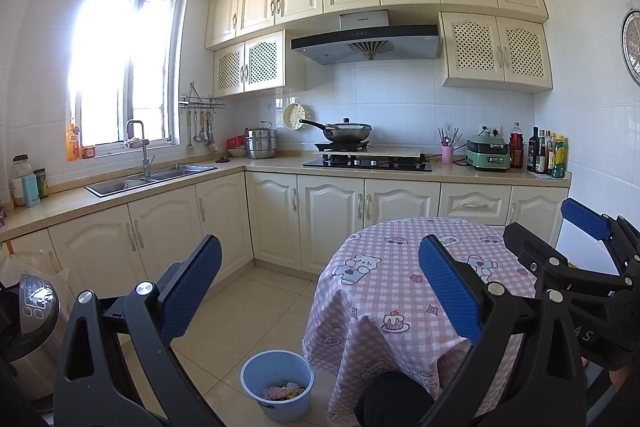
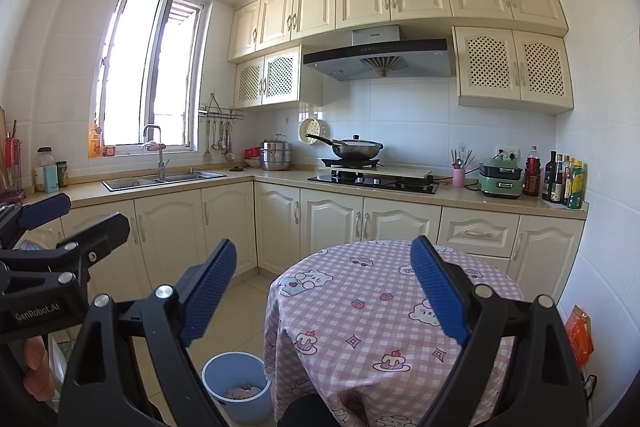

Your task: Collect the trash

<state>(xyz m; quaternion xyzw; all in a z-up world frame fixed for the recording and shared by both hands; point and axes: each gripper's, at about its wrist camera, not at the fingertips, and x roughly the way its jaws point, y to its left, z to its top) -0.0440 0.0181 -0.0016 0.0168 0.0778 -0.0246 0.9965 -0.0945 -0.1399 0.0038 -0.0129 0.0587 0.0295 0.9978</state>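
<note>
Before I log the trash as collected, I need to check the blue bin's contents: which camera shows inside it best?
The left wrist view: the blue bin sits between the open fingers, its mouth fully visible, with crumpled scraps inside. In the right wrist view the blue bin is partly hidden behind the gripper's left finger, showing only some pale scraps.

The round desk under a pink checked cartoon-print cloth [image 1: 400, 267] stands at 5 o'clock in the left wrist view. The blue plastic bin [image 1: 277, 385] sits on the floor at its 9 o'clock side, with crumpled scraps of trash [image 1: 282, 391] inside. Behind both, the cream L-shaped counter [image 1: 460, 175] carries the steel double sink [image 1: 152, 179] at 9 o'clock, the black gas hob [image 1: 368, 163] at 12 with a lidded black wok [image 1: 347, 131] behind it, and the cluster of dark glass bottles [image 1: 546, 155] at 3.
</note>
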